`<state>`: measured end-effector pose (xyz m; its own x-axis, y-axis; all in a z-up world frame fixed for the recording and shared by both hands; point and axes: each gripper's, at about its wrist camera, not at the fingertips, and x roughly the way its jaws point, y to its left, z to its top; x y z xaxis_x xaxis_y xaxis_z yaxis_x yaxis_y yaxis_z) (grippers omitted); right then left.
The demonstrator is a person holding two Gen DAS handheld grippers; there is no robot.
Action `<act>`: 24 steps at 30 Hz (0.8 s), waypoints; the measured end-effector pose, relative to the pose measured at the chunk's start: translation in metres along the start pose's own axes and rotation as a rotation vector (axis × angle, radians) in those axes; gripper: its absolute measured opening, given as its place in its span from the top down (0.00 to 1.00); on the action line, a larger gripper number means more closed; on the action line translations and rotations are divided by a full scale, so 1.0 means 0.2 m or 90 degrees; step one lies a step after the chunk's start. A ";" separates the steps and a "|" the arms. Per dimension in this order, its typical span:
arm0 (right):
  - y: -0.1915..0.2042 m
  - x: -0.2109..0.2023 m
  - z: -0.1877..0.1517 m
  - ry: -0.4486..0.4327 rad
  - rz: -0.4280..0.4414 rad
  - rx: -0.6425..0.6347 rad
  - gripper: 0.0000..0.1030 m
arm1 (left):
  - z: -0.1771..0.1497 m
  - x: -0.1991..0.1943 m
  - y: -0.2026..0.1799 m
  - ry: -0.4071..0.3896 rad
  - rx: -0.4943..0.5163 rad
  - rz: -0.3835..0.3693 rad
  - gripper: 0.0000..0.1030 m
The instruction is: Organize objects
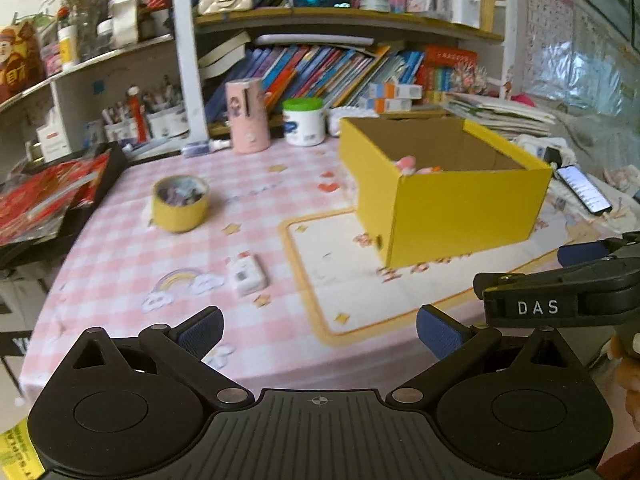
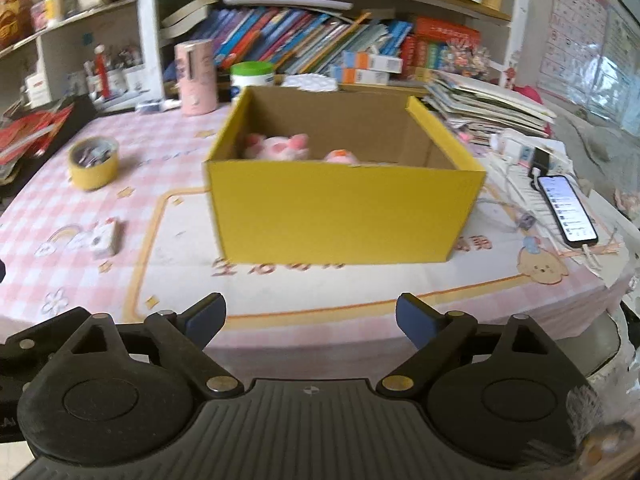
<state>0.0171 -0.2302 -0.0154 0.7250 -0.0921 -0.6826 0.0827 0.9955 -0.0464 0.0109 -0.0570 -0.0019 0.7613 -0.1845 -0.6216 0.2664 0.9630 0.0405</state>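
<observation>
Right wrist view: faces the yellow cardboard box (image 2: 346, 208) square on, standing on the counter (image 2: 172, 148) atop a cream mat with an orange border.
Left wrist view: takes the same box from its left corner, with the right tool's black body at the frame's right edge.
Left tool (image 1: 320, 334): spread wide, nothing between the blue ribbed pads, held back at the counter's near edge.
Right tool (image 2: 311, 322): likewise wide apart and empty, just short of the box.
Done, by the look of it: pink plush toys (image 2: 280, 147) already down inside the box, against its front wall.
Left to do, as a guess: small white boxy item (image 1: 247, 274) lying loose beside the rainbow print; yellow tape roll (image 1: 181, 203) stuffed with small bits, well apart from the box.
Progress: seemingly past the middle, few loose pieces left out.
Materials: box of stiff corrugated card, glossy yellow outside, raw brown inside; toys soft and fuzzy; cloth smooth pink check.
Off to the right: lit phone (image 2: 567, 210), on a cable.
</observation>
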 end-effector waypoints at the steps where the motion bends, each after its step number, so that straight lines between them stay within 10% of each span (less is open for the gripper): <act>1: 0.03 -0.01 -0.01 0.003 0.004 -0.005 0.09 | -0.01 -0.01 0.01 0.002 0.002 0.007 0.00; 24: 0.48 -0.10 -0.11 0.013 0.070 -0.084 0.00 | -0.22 -0.24 0.37 -0.001 -0.047 0.119 0.00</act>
<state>-0.0052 -0.1317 -0.0222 0.7105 0.0171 -0.7034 -0.0879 0.9940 -0.0646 -0.0317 0.0307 -0.0039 0.7943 -0.0019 -0.6076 0.0763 0.9924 0.0967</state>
